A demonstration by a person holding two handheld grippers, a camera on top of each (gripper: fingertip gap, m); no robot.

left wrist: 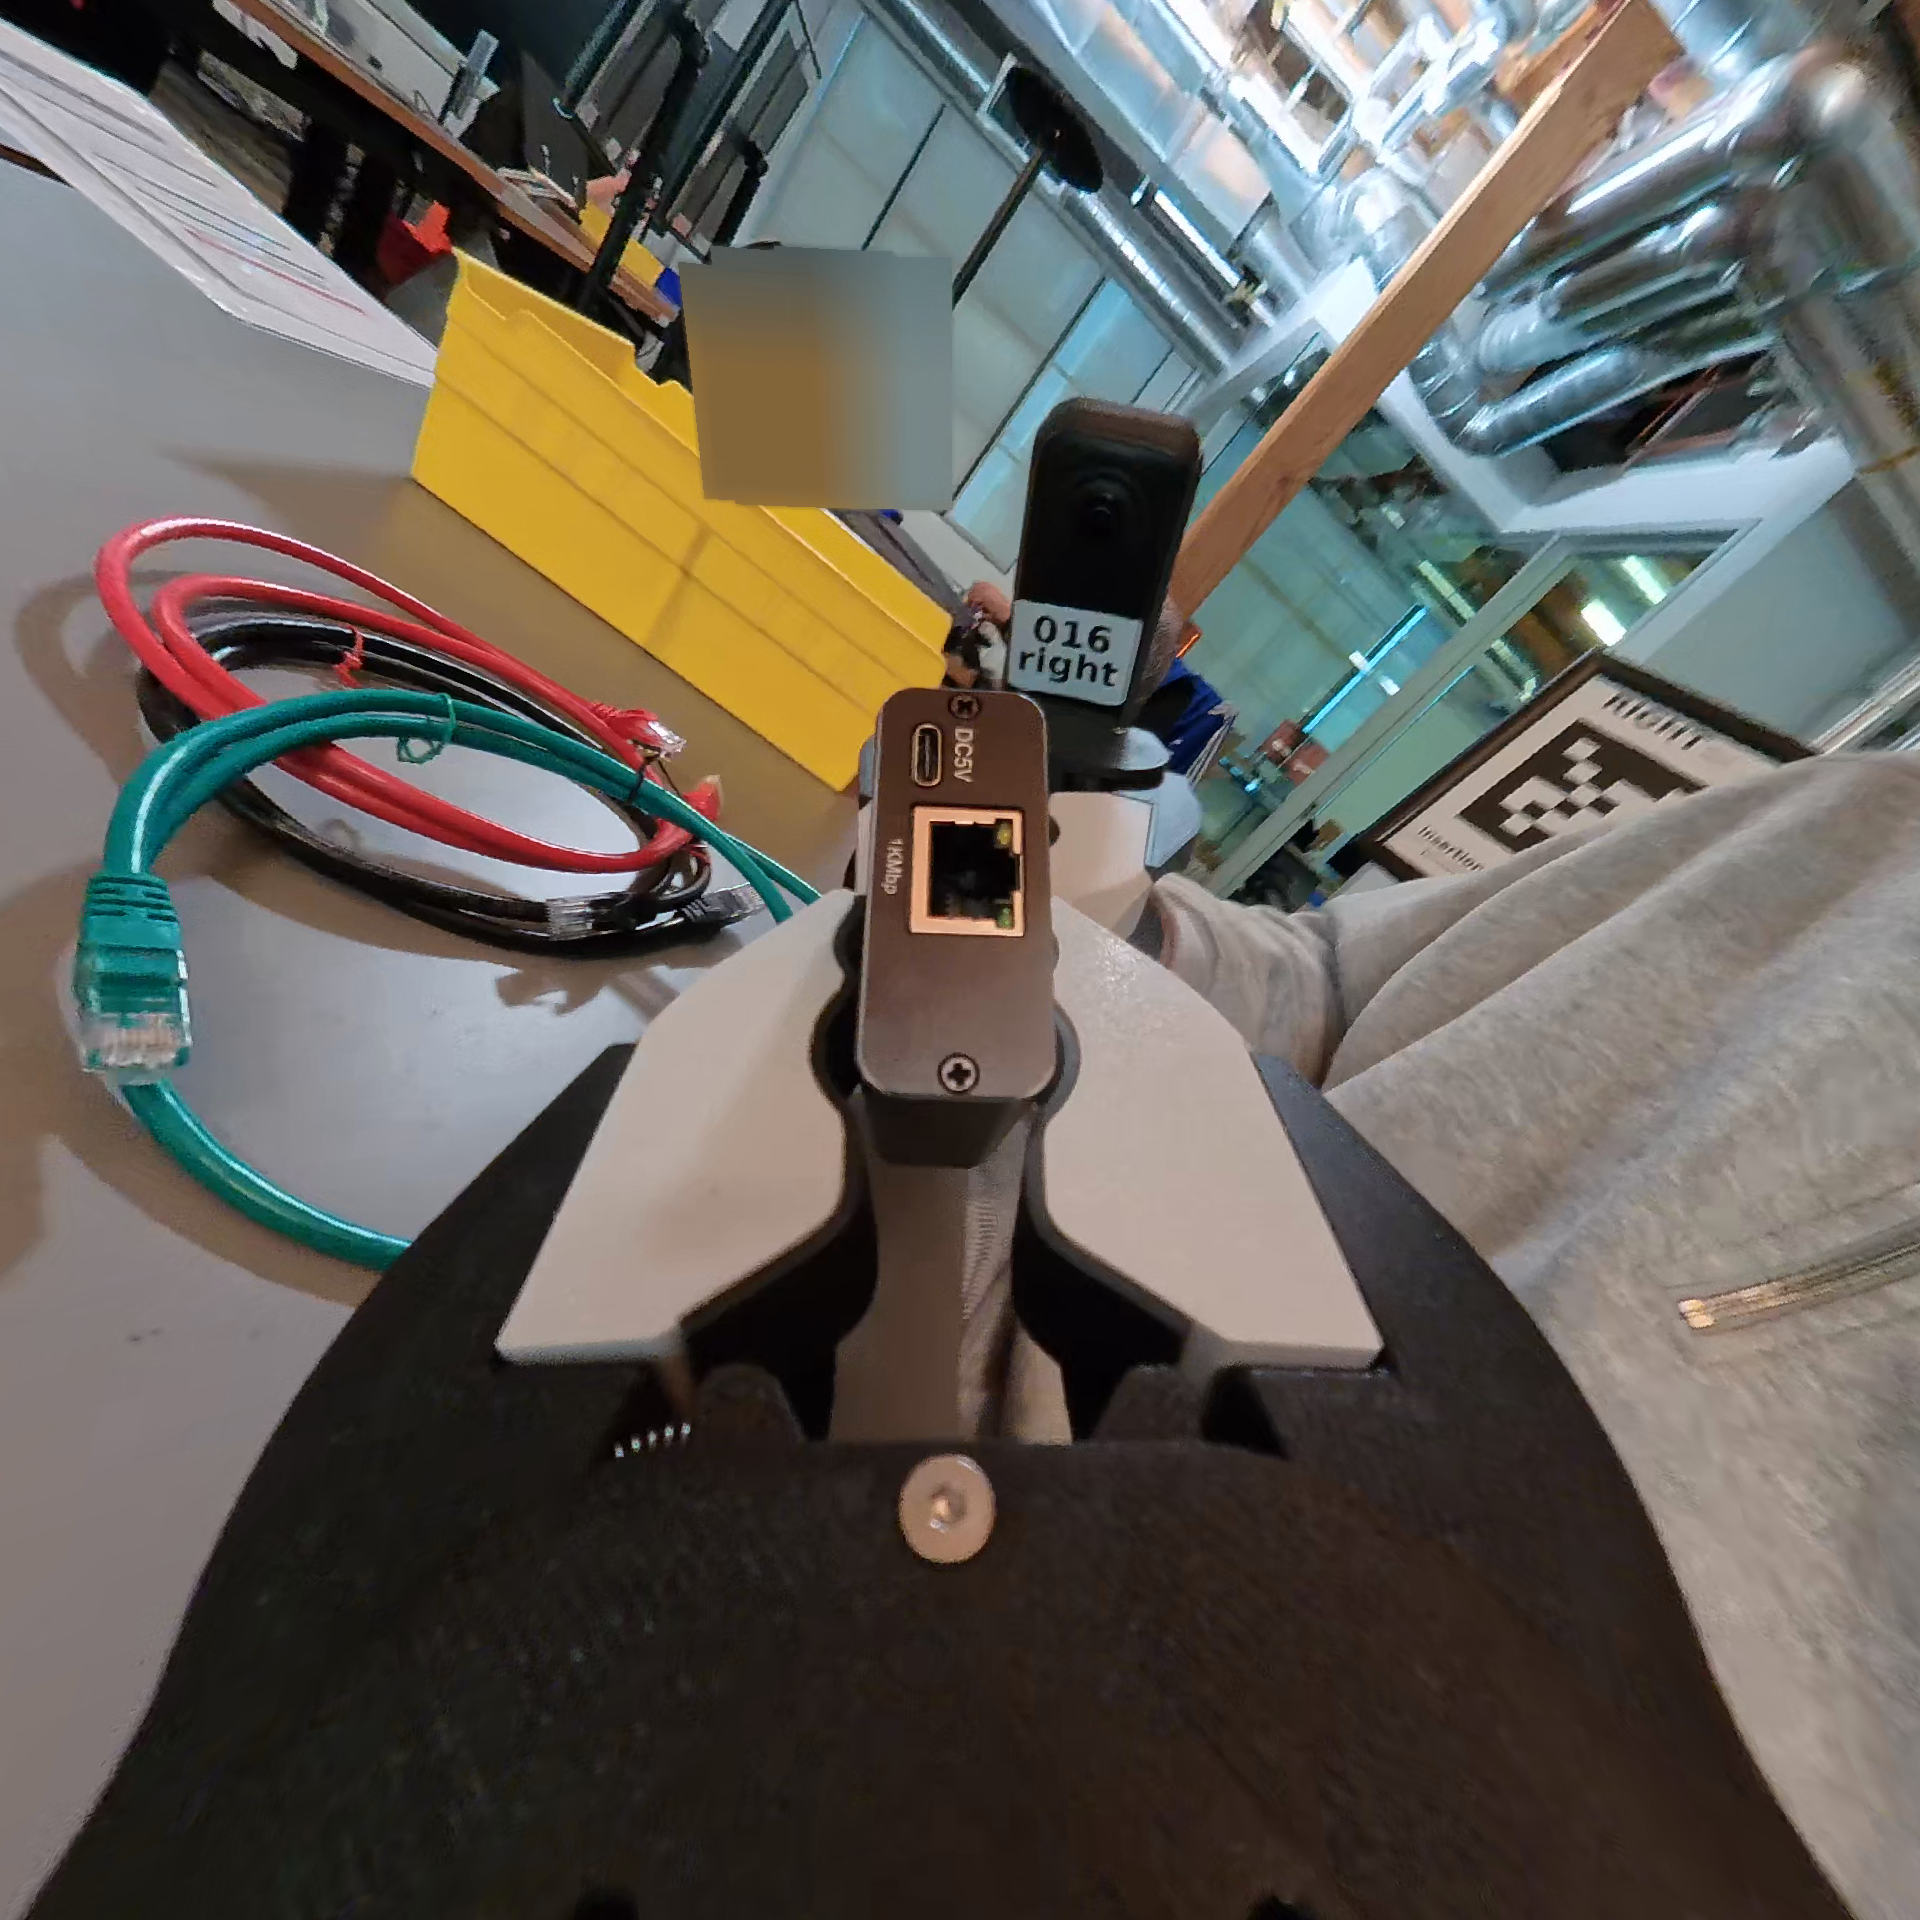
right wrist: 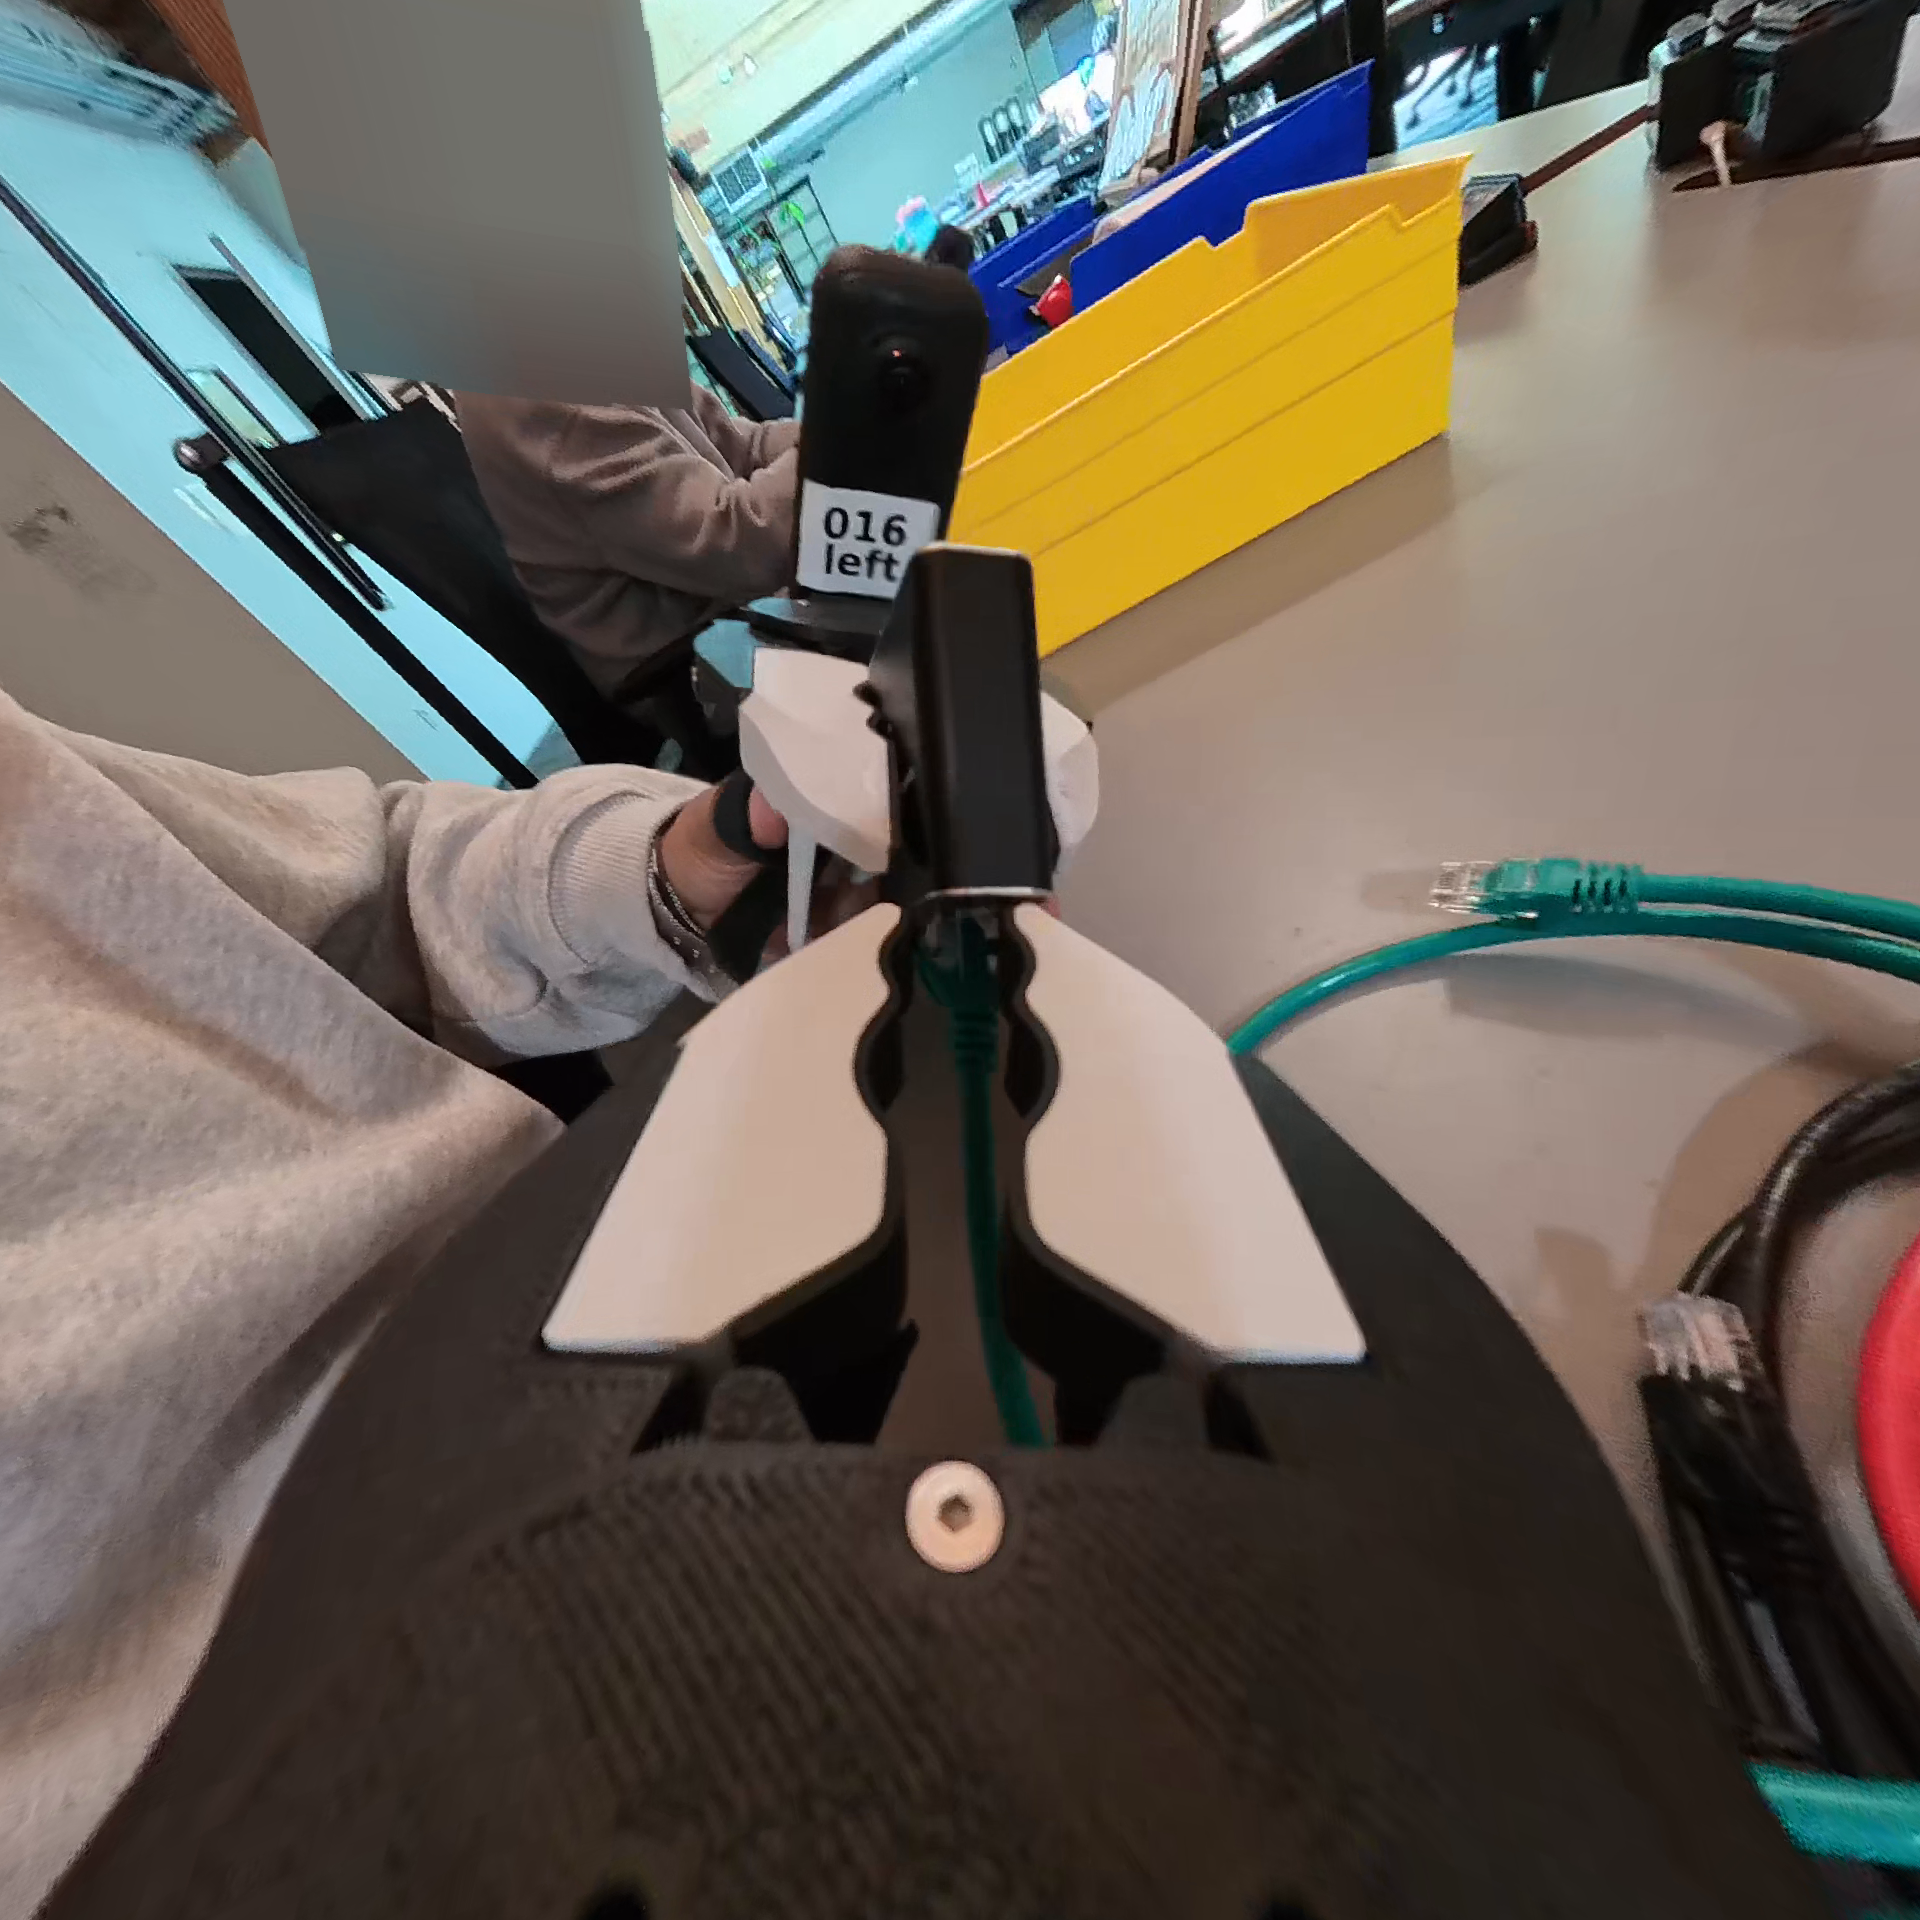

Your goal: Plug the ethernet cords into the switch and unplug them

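Two handheld grippers met above a grey table (left wrist: 312,1039). The left gripper (left wrist: 956,997) had its white fingers (left wrist: 727,1122) closed tight on a small black switch (left wrist: 956,894), which stood upright between them with one end facing the camera; that end showed an empty network port below a smaller slot. The right gripper (right wrist: 961,987) was closed on a green cord (right wrist: 982,1164) near its plug, and the plug sat at the underside of the switch (right wrist: 977,727); whether it was fully seated cannot be told. The green cord's other plug (left wrist: 130,987) lay loose on the table. Beside it lay a red cord (left wrist: 343,613) and a black cord (left wrist: 416,894), coiled and overlapping, their plugs free. A yellow bin (left wrist: 644,540) stood farther back on the table. A grey sleeve (right wrist: 312,904) reached to a hand (right wrist: 717,852) gripping the left gripper's handle.
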